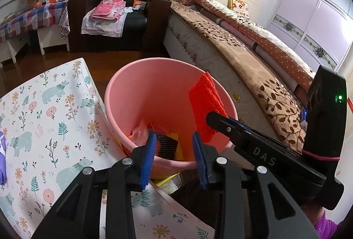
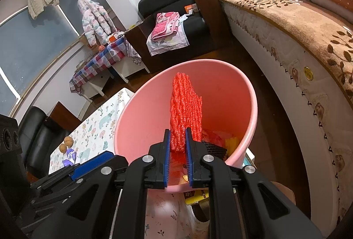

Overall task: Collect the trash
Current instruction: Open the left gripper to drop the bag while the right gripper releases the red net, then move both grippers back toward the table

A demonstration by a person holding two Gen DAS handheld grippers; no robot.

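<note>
A pink plastic bin (image 1: 141, 93) (image 2: 143, 119) stands beside the table with several pieces of trash in its bottom. My right gripper (image 2: 178, 142) is shut on a red foam net (image 2: 186, 111) and holds it over the bin's mouth. In the left wrist view the net (image 1: 204, 106) hangs from the right gripper's fingers (image 1: 222, 122) inside the bin's right rim. My left gripper (image 1: 174, 150) is open and empty, just above the bin's near rim.
A table with a floral bear cloth (image 1: 44, 119) (image 2: 94, 126) lies left of the bin, with two walnuts (image 2: 65, 144) and a purple item on it. A bed (image 1: 242, 58) (image 2: 297, 44) runs along the right. A black armchair (image 1: 119, 16) stands behind.
</note>
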